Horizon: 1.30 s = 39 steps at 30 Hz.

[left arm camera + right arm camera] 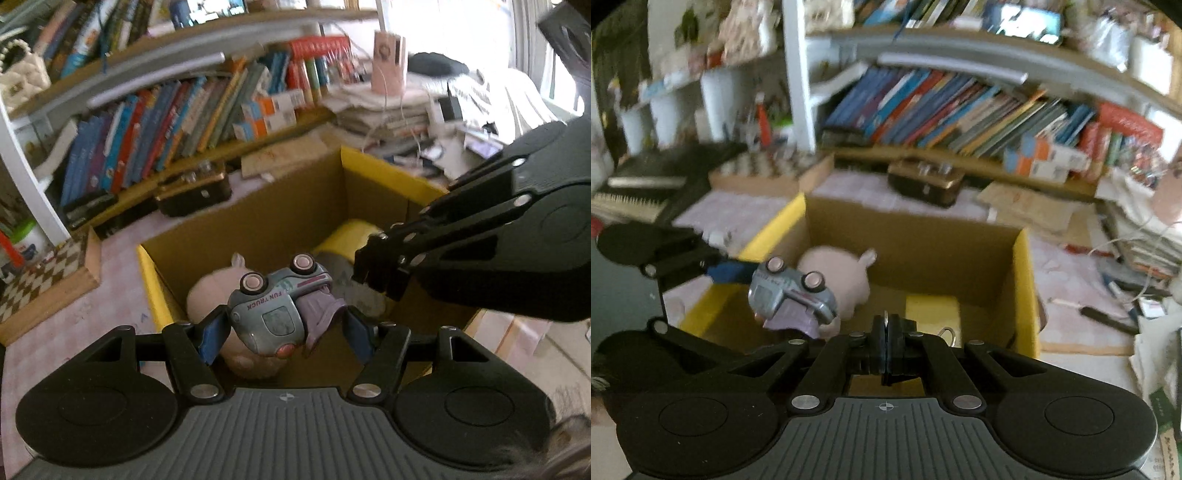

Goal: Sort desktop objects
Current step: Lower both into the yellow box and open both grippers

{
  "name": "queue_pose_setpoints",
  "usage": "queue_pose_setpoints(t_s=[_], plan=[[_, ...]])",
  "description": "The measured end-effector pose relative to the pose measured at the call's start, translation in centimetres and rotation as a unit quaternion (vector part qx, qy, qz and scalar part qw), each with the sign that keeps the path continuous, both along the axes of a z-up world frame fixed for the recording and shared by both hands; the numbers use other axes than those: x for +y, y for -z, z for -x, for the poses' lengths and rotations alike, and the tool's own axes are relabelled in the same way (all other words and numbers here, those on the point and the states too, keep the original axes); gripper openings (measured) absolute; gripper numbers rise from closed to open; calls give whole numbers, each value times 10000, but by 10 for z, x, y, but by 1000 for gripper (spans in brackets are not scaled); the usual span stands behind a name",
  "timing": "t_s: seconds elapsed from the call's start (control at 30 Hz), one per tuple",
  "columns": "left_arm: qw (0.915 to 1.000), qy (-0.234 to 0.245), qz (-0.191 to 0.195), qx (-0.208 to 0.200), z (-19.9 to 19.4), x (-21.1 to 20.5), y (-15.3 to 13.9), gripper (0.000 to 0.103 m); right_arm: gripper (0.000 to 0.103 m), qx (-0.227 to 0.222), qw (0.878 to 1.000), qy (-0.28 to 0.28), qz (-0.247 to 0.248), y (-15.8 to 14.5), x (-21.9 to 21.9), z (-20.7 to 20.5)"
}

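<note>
Nearest us, our left gripper [284, 332] clamps the toy truck [273, 306] upside down between its blue pads, above the cardboard box [373, 162]. It looks like light, hard, slick plastic; we would grip across its flat sides, not the wheels. Just beyond, the plush toy [212, 288] lies inside the box. Our right gripper [886, 332] is fully closed on a thin metal piece, perhaps a keyring.

Grey-blue toy truck [271, 310], wheels up, above open cardboard box [373, 184] holding pink plush [846, 275].
</note>
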<state>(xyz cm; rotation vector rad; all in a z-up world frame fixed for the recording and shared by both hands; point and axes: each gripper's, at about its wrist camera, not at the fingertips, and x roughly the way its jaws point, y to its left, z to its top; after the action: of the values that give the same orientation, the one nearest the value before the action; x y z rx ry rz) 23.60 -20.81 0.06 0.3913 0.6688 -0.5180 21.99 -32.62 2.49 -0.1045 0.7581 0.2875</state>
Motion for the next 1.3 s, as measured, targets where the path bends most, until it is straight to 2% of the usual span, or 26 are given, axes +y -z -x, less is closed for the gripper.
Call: queue_pose_setpoints(t_s=[0.17, 0.3, 0.43, 0.6, 0.7, 0.9, 1.1, 1.23, 1.3], plan=[[9992, 90, 143, 367, -8, 1, 3, 64, 2, 520, 9981, -314, 65, 18, 6, -17], [9966, -16, 394, 730, -15, 8, 8, 64, 2, 940, 9948, -381, -22, 29, 5, -32], [9966, -13, 366, 738, -14, 7, 8, 64, 2, 1345, 9903, -267, -222, 42, -1, -42], [9967, -22, 380, 713, -15, 6, 8, 65, 2, 1384, 9896, -301, -267, 42, -3, -42], [9973, -43, 370, 634, -14, 8, 8, 70, 9, 1322, 9904, -302, -276, 40, -3, -42], [9985, -78, 325, 423, -5, 9, 2, 81, 9, 1139, 9924, -228, -393, 33, -6, -34], [9987, -153, 484, 54, 19, 16, -20, 91, 11, 626, 9962, -128, -596, 6, -12, -17], [9962, -423, 711, -276, 36, 27, -39, 94, 24, 230, 9972, -58, -703, -12, -14, -2], [9942, -566, 822, -408, 44, 33, -47, 99, 28, 26, 9973, -17, -732, -19, -13, 7]])
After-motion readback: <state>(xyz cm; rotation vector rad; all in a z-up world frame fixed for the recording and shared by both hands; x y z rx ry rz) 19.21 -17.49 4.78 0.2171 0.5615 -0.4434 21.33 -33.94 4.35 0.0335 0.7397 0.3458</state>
